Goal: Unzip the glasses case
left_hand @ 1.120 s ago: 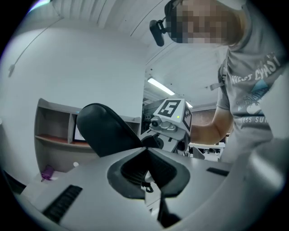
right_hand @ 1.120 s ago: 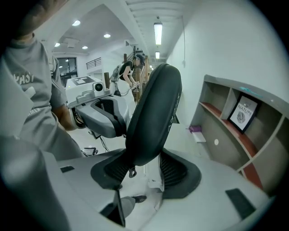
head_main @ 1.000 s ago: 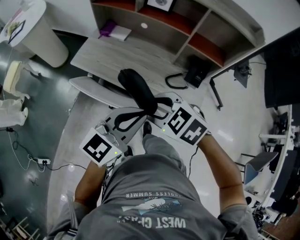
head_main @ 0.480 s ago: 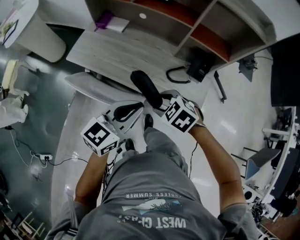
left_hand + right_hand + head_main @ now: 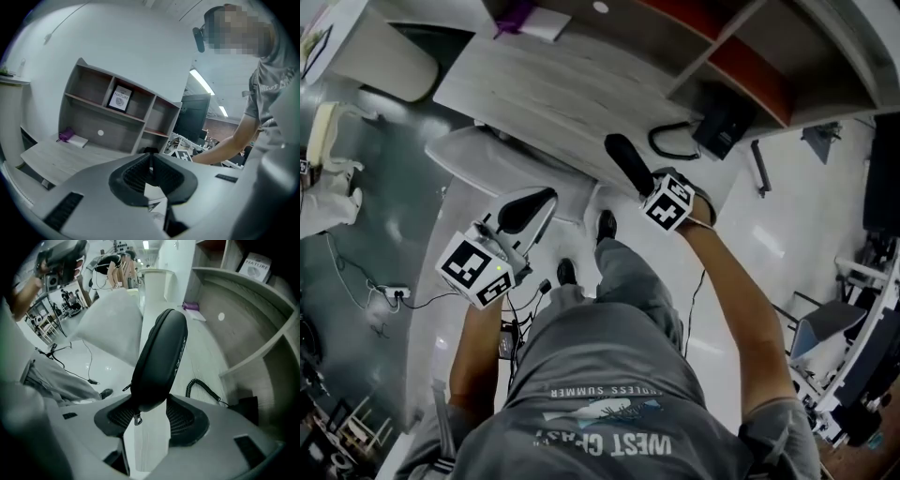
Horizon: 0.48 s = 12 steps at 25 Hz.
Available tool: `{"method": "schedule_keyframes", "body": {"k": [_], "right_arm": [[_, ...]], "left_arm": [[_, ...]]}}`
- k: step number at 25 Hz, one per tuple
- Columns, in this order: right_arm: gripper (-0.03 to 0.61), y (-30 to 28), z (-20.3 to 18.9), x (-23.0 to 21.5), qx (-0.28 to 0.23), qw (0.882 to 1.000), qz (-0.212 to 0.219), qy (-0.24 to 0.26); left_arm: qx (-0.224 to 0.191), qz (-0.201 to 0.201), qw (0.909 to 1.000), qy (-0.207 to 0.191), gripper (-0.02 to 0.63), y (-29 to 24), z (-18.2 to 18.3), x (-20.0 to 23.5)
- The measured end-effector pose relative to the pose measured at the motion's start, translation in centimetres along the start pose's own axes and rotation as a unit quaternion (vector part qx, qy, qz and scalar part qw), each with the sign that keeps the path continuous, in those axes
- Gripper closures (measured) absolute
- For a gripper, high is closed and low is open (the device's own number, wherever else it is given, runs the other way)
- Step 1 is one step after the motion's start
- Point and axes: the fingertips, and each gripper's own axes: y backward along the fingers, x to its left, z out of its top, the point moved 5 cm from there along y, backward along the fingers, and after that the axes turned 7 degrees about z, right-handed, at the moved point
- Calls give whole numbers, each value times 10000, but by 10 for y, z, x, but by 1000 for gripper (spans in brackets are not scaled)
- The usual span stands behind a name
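Observation:
The black oval glasses case (image 5: 161, 352) sticks out from between the jaws of my right gripper (image 5: 152, 412), which is shut on its near end. A small zip pull (image 5: 137, 419) hangs at that end. In the head view the glasses case (image 5: 628, 161) lies over the front edge of the wooden desk (image 5: 553, 84), with the right gripper (image 5: 647, 184) behind it; whether it touches the wood I cannot tell. My left gripper (image 5: 539, 199) is off to the left, well apart from the case. In its own view the left gripper (image 5: 151, 169) is shut, with nothing between its pads.
A black phone (image 5: 724, 120) with a coiled cord (image 5: 670, 142) sits on the desk's right end. A purple item beside a white book (image 5: 528, 21) lies at the back, under the shelf unit (image 5: 750, 56). A white pull-out tray (image 5: 483, 155) juts below the desk. A white bin (image 5: 375, 56) stands left.
The two grippers, side by side at the case a second ago, have drawn apart. The right one carried the case to the desk's front edge; the left one swung left and lower.

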Motion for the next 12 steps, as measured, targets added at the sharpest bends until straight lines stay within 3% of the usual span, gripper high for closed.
{"method": "schedule_keyframes", "body": {"k": [12], "right_arm": [[353, -55, -37, -50, 983, 9906, -844, 449]], "left_arm": [[40, 305, 9993, 202, 609, -6, -5, 32]]}}
